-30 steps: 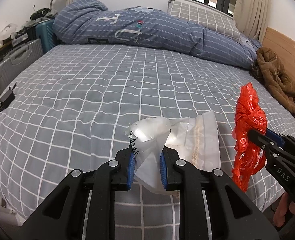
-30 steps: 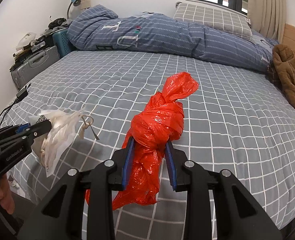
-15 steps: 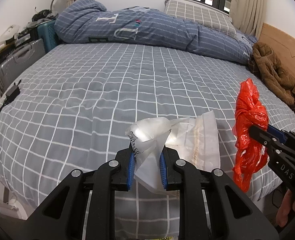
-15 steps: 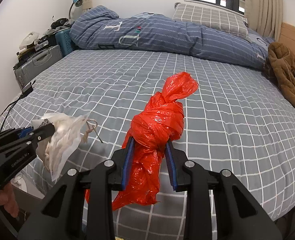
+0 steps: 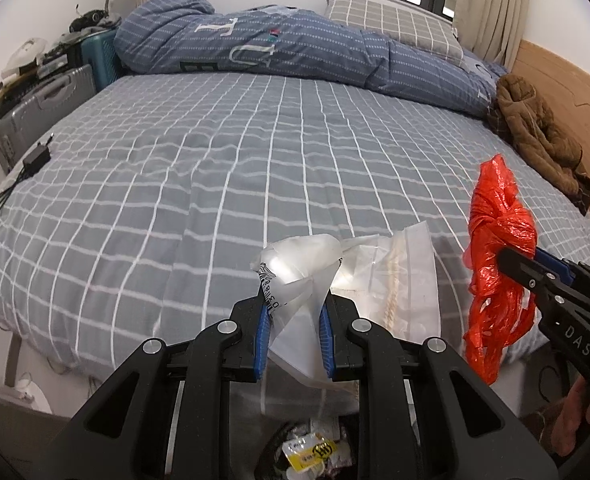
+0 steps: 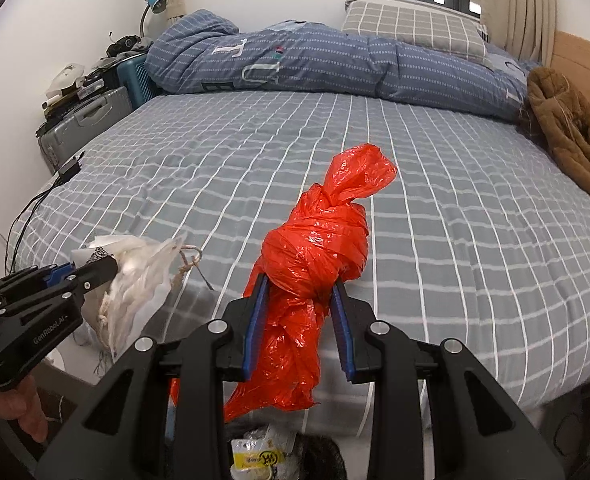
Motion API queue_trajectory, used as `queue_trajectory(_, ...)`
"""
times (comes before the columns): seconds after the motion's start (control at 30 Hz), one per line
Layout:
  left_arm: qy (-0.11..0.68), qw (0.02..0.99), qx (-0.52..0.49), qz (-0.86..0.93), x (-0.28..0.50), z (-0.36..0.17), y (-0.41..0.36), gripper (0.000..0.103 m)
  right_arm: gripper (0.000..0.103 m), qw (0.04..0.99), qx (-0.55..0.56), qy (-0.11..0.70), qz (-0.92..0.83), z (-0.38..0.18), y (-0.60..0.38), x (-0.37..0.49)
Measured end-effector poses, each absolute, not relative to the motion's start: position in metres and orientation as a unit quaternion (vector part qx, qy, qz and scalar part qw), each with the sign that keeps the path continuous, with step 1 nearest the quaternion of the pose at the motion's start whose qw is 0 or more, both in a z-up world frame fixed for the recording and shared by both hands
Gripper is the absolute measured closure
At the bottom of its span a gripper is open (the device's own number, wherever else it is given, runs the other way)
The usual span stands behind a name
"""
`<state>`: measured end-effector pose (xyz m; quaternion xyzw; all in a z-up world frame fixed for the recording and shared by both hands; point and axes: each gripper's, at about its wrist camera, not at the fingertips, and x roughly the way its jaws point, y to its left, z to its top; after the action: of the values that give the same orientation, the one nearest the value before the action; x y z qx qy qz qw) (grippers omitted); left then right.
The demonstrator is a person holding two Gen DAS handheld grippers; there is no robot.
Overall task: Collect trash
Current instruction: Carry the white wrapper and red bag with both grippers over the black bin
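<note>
My left gripper [image 5: 293,308] is shut on a clear plastic bag [image 5: 359,276] with string inside, held in the air past the bed's near edge. It also shows in the right wrist view [image 6: 95,272] with the clear bag [image 6: 135,280]. My right gripper [image 6: 299,292] is shut on a knotted red plastic bag [image 6: 319,256], also held up; the red bag [image 5: 495,256] and right gripper [image 5: 513,258] show at the right of the left wrist view. Below both grippers a dark trash bin holds a yellow wrapper [image 5: 313,450], also seen in the right wrist view [image 6: 257,458].
The grey checked bed [image 5: 235,168] fills the view. A blue duvet [image 5: 295,52] and a pillow [image 5: 395,24] lie at the far side, a brown jacket [image 5: 539,136] at the right. Suitcases [image 5: 43,100] stand at the left. A charger with cable [image 5: 35,156] lies on the bed's left edge.
Both grippers have drawn back from the bed with their bags. The bed's near edge and the trash bin below have come into view.
</note>
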<state>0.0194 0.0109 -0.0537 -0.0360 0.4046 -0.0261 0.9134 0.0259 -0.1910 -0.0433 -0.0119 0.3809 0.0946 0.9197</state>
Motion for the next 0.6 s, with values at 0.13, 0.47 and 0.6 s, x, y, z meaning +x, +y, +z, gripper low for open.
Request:
queue_trajectory(0.13, 0.411, 0.911, -0.037, -0.028, -0.001, -0.058, 0.008, 0.083, 0.074, 0.917, -0.014, 0.387, 0.095, -0.048, -0.191, 0.005)
queue_trajectory(0.47, 0.433, 0.900, -0.037, -0.020, -0.047, -0.075, 0.010, 0.083, 0.074, 0.911, -0.013, 0.401, 0.096, -0.058, -0.191, -0.039)
queue_trajectory(0.6, 0.446, 0.894, -0.042, -0.016, -0.062, -0.083, 0.012, 0.083, 0.074, 0.904, -0.014, 0.415, 0.097, -0.069, -0.188, -0.053)
